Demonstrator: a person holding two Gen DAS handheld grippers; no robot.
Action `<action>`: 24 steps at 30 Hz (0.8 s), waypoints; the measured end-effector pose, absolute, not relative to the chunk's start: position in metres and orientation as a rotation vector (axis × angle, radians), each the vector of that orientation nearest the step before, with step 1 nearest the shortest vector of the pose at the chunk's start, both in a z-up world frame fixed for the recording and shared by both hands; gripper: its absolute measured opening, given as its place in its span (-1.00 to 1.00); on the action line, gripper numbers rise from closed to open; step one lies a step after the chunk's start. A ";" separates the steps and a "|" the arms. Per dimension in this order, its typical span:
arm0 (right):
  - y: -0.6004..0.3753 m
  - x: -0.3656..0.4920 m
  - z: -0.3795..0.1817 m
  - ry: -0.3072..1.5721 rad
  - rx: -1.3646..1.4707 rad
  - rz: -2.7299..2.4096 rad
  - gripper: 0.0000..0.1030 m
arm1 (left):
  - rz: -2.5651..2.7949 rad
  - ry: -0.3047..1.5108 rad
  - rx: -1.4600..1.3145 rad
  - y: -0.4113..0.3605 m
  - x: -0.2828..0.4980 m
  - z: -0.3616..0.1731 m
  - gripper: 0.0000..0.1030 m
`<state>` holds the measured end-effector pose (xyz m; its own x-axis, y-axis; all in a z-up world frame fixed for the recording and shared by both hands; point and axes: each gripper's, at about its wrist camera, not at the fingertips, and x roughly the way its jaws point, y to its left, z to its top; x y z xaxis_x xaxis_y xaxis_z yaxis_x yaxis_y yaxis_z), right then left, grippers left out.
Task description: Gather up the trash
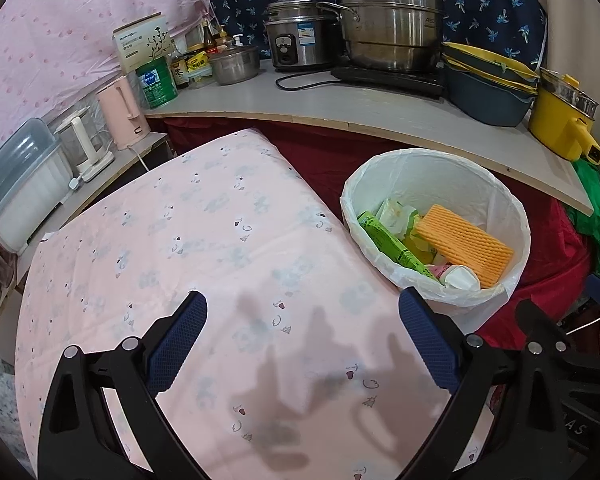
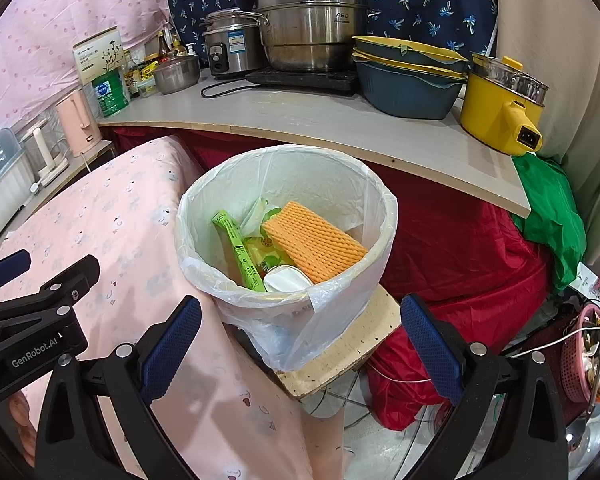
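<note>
A white bin (image 1: 512, 216) (image 2: 380, 216) lined with a plastic bag stands to the right of the pink-clothed table (image 1: 188, 248) (image 2: 112, 216). Inside it lie an orange ribbed foam sheet (image 1: 464, 244) (image 2: 312, 242), a green wrapper strip (image 1: 388, 242) (image 2: 238, 250), a white cup (image 1: 462, 278) (image 2: 286, 278) and other packets. My left gripper (image 1: 302, 330) hovers open over the bare tablecloth, nothing between its fingers. My right gripper (image 2: 300, 334) is open just in front of the bin, holding nothing. The left gripper's body (image 2: 32, 320) shows at the left of the right wrist view.
A grey counter (image 1: 340, 112) (image 2: 300, 120) behind carries steel pots (image 1: 392, 28), a rice cooker (image 1: 296, 42), stacked blue-yellow basins (image 2: 408, 76) and a yellow pot (image 2: 500, 108). Red cloth (image 2: 460, 248) hangs beneath. The bin rests on a cream board (image 2: 352, 348). Kettles (image 1: 120, 116) stand left.
</note>
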<state>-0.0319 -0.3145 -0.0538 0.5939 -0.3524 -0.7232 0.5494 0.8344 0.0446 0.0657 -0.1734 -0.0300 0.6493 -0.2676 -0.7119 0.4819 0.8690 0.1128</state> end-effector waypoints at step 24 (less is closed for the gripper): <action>-0.315 -0.031 -0.056 0.775 0.281 -0.532 0.87 | -0.423 0.751 0.308 -0.175 0.066 -0.031 0.79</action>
<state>-0.0312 -0.3153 -0.0555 0.5924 -0.3498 -0.7257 0.5508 0.8332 0.0480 0.0661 -0.1753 -0.0312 0.6537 -0.2584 -0.7112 0.4739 0.8726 0.1185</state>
